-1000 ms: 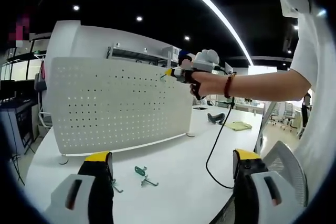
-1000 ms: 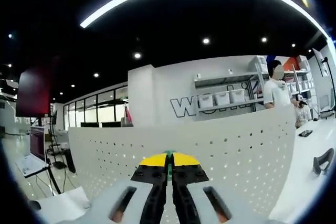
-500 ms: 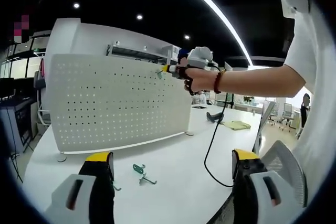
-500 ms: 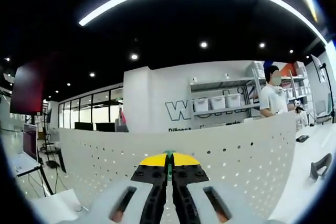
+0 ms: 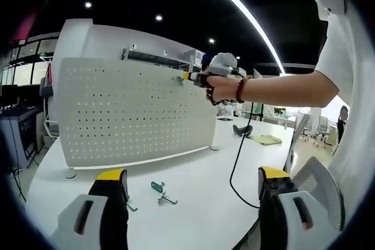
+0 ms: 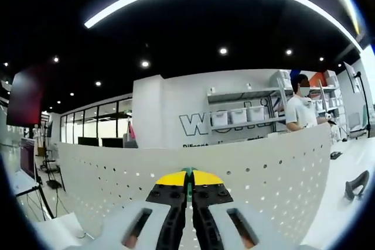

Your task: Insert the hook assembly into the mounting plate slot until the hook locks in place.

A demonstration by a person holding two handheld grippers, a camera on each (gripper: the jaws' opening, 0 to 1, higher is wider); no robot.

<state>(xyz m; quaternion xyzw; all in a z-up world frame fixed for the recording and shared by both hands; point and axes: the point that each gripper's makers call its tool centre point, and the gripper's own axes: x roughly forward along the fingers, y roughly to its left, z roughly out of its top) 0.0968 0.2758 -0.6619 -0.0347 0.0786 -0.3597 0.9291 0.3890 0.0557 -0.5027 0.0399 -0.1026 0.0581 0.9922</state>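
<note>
A white perforated mounting plate (image 5: 129, 115) stands upright on the white table (image 5: 193, 203). In the left gripper view my right gripper (image 5: 186, 76) is at the plate's upper right edge, shut on a small green hook (image 5: 181, 79) that it holds against the plate's top row of holes. The right gripper view shows my right gripper (image 6: 188, 175) with its jaws together on the green hook (image 6: 188, 171), close before the plate (image 6: 263, 168). My left gripper (image 5: 190, 185) hangs open low over the table. Loose green and metal hooks (image 5: 159, 191) lie on the table between its jaws.
A black cable (image 5: 237, 162) hangs from the right gripper down to the table. A person's arm (image 5: 281, 89) reaches across from the right. A dark tool (image 5: 240, 131) and a yellow-green cloth (image 5: 265, 140) lie behind on the right. A person (image 6: 300, 109) stands beyond the plate by shelves.
The right gripper with the hook rose from the plate's face to its top edge, then held there. The left gripper stayed open over the table.
</note>
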